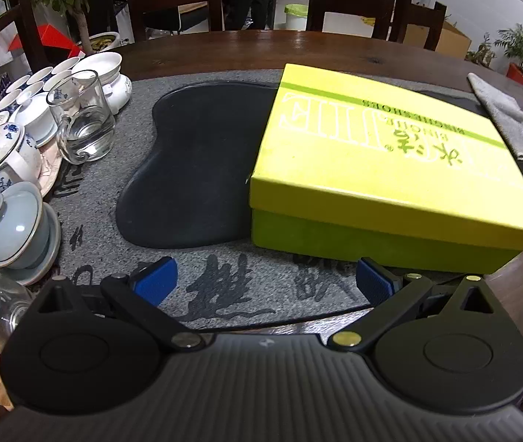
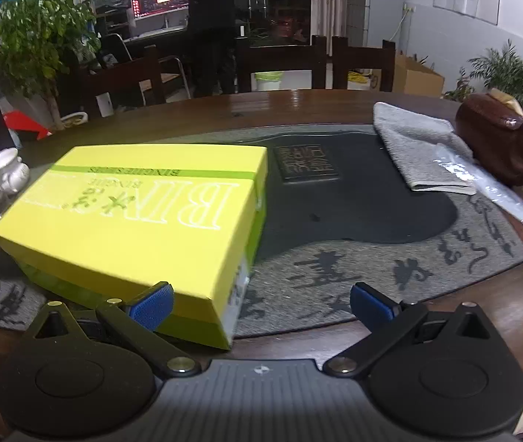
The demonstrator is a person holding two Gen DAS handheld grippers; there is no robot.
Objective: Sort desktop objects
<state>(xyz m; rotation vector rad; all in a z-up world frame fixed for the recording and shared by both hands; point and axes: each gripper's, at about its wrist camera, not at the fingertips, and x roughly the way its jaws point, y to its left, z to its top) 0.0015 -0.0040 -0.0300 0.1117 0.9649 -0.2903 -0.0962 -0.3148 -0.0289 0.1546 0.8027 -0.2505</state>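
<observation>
A yellow-green shoe box (image 1: 386, 162) with its lid on lies on the grey stone tea tray (image 1: 224, 283), partly over the tray's black basin (image 1: 195, 169). My left gripper (image 1: 267, 281) is open, low over the tray in front of the box's near left corner, holding nothing. In the right wrist view the same shoe box (image 2: 128, 221) fills the left half. My right gripper (image 2: 261, 305) is open at the box's near right corner; its left fingertip (image 2: 152, 309) overlaps the box's front face. A folded grey towel (image 2: 419, 147) lies at the tray's far right.
Several white and blue-patterned teapots and cups (image 1: 7, 147) and a glass pitcher (image 1: 84, 121) crowd the table's left edge. A dark brown carved object (image 2: 497, 136) and a clear plastic packet (image 2: 490, 184) sit at right. Chairs (image 2: 279, 62) line the far side; a person (image 2: 213, 25) stands beyond.
</observation>
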